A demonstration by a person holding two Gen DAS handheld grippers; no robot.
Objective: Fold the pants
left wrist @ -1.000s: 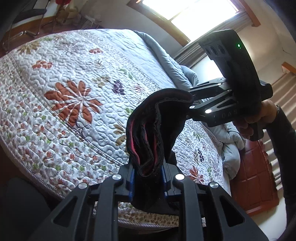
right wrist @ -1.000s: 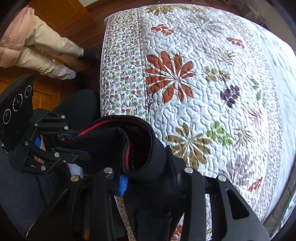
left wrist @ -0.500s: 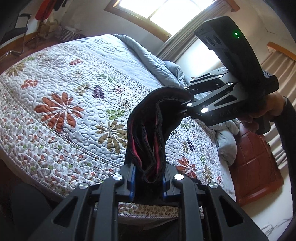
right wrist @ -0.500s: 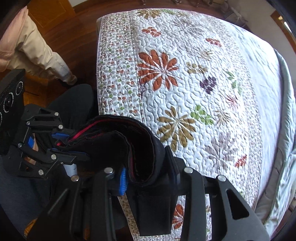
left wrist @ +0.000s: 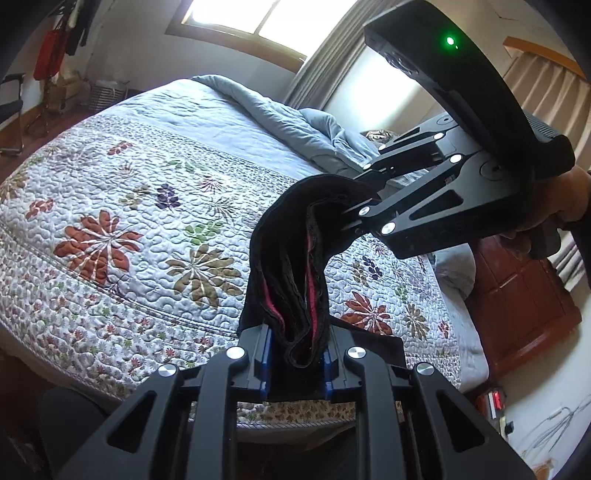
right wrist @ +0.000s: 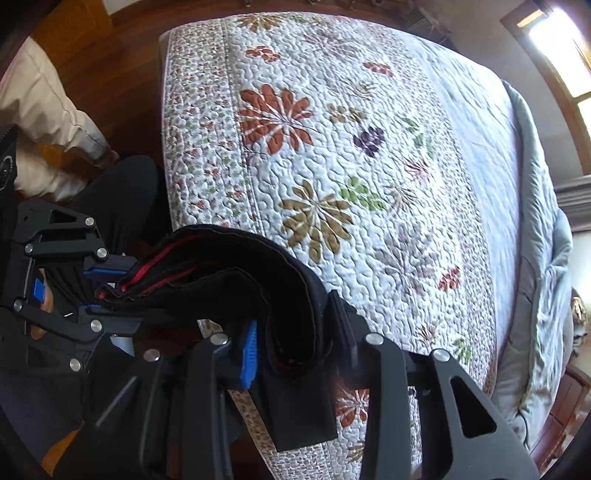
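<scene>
Both claws are higher over the bed than a second ago; more of the quilt and the window now shows past the pants, grip unchanged. Left wrist view: my left claw (left wrist: pixel 295 360) is clamped narrow on a bunched edge of the black pants (left wrist: pixel 291 266), blue pads pressing the cloth from both sides, red lining showing in the folds. From there the pants arc up and right to my right claw (left wrist: pixel 354 206), which pinches their other end; a hand (left wrist: pixel 569 206) holds that tool by the handle, green light lit on its top. Pants hang in the air between the two claws, above the floral quilt (left wrist: pixel 147 229) on the bed, not touching it. Grey blanket (left wrist: pixel 280 114) lies bunched at the far side under the window (left wrist: pixel 255 22). Right wrist view: my right claw (right wrist: pixel 295 345) is closed on a thick fold of the pants (right wrist: pixel 236 266), blue pad against the cloth, a loose flap hanging below the fingers. The band of cloth runs left to my left claw (right wrist: pixel 107 286), which grips it too. Quilt (right wrist: pixel 369 166) is below, wooden floor (right wrist: pixel 122 62) at upper left, and a person's light trouser leg (right wrist: pixel 44 122) at the left edge.
</scene>
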